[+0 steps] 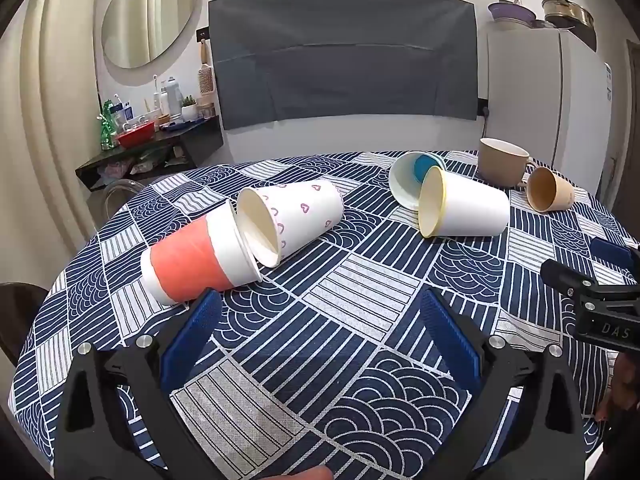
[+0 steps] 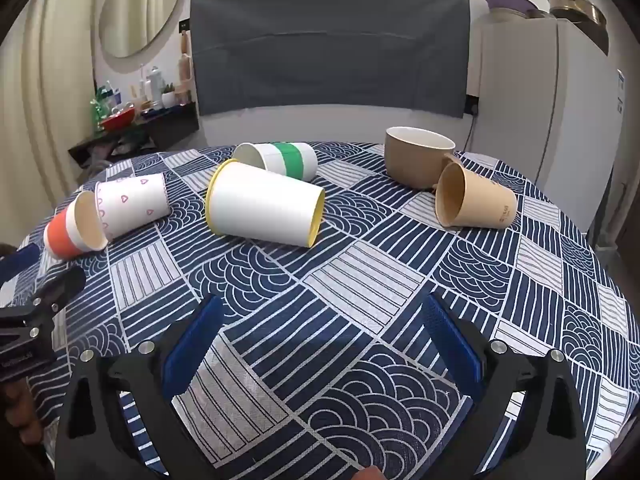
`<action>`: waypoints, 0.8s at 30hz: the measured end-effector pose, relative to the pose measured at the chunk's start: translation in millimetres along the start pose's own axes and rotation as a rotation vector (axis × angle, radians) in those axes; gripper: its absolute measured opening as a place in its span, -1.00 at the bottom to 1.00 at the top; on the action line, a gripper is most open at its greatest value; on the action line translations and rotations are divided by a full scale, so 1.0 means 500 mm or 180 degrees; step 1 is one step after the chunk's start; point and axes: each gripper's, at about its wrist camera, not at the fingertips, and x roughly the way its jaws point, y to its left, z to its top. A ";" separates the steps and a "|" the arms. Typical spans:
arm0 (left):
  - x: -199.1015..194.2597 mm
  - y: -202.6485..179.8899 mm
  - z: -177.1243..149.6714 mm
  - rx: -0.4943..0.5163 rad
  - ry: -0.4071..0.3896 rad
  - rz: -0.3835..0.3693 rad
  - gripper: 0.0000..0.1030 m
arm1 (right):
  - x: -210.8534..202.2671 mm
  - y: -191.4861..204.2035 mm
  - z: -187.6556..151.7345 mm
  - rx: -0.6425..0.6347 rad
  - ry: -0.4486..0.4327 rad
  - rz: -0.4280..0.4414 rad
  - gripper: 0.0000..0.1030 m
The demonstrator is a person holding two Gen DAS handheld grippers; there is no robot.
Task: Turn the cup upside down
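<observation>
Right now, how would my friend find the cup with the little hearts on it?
Start at the round table with the blue and white patterned cloth and look to its left side in the right wrist view. The heart cup lies on its side there, its mouth against the orange-banded cup. It alone is white with small purple hearts.

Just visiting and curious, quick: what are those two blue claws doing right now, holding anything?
Left gripper: open, holding nothing, above the tablecloth.
Right gripper: open, also empty.
</observation>
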 end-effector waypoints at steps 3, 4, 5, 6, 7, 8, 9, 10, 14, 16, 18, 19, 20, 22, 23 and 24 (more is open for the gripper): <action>0.002 0.000 0.000 0.0003 0.0036 -0.0005 0.89 | -0.002 0.002 -0.001 -0.0012 -0.0002 0.0005 0.85; 0.002 0.000 0.001 -0.0001 0.0036 -0.0004 0.89 | -0.002 0.003 -0.001 -0.0016 -0.0003 0.0005 0.85; 0.002 -0.001 0.001 -0.0003 0.0035 -0.0006 0.89 | -0.002 0.004 -0.001 -0.0021 -0.0003 0.0004 0.85; 0.002 -0.002 0.001 -0.0002 0.0034 -0.0010 0.89 | 0.002 0.001 0.000 0.0007 0.0009 0.0000 0.85; 0.001 -0.003 0.001 0.0000 0.0034 -0.0011 0.89 | 0.002 0.001 0.000 0.0008 0.0011 -0.0001 0.85; 0.001 -0.005 0.001 0.0001 0.0035 -0.0006 0.89 | 0.001 0.001 -0.001 0.0010 0.0014 0.0001 0.85; 0.004 -0.011 0.003 0.0006 0.0043 -0.0015 0.89 | -0.001 0.001 0.000 0.0014 0.0017 0.0002 0.85; 0.004 -0.013 0.004 0.0011 0.0043 -0.0022 0.89 | 0.004 -0.006 0.002 0.0012 0.0015 0.0002 0.85; 0.008 -0.014 0.000 0.0014 0.0038 -0.0034 0.89 | 0.002 -0.011 -0.001 0.0020 0.0006 0.0003 0.85; 0.008 -0.015 0.000 0.0010 0.0041 -0.0027 0.89 | 0.002 0.002 0.000 0.0000 0.0007 -0.0005 0.85; 0.008 -0.015 0.000 0.0008 0.0040 -0.0029 0.89 | 0.002 0.001 0.000 0.0000 0.0008 -0.0004 0.85; 0.004 -0.008 -0.001 0.0008 0.0046 -0.0042 0.89 | 0.001 0.002 0.000 -0.0006 0.0008 -0.0006 0.85; 0.003 -0.008 -0.001 0.0009 0.0047 -0.0047 0.89 | 0.002 0.001 0.000 -0.0008 0.0009 -0.0008 0.85; 0.003 -0.009 -0.001 0.0013 0.0051 -0.0047 0.89 | 0.001 0.002 0.000 -0.0014 0.0010 -0.0014 0.85; 0.004 -0.008 0.000 0.0013 0.0055 -0.0050 0.89 | 0.001 0.002 0.001 -0.0013 0.0011 -0.0016 0.85; 0.004 -0.008 -0.001 0.0018 0.0055 -0.0052 0.89 | 0.001 0.002 0.000 -0.0013 0.0013 -0.0016 0.85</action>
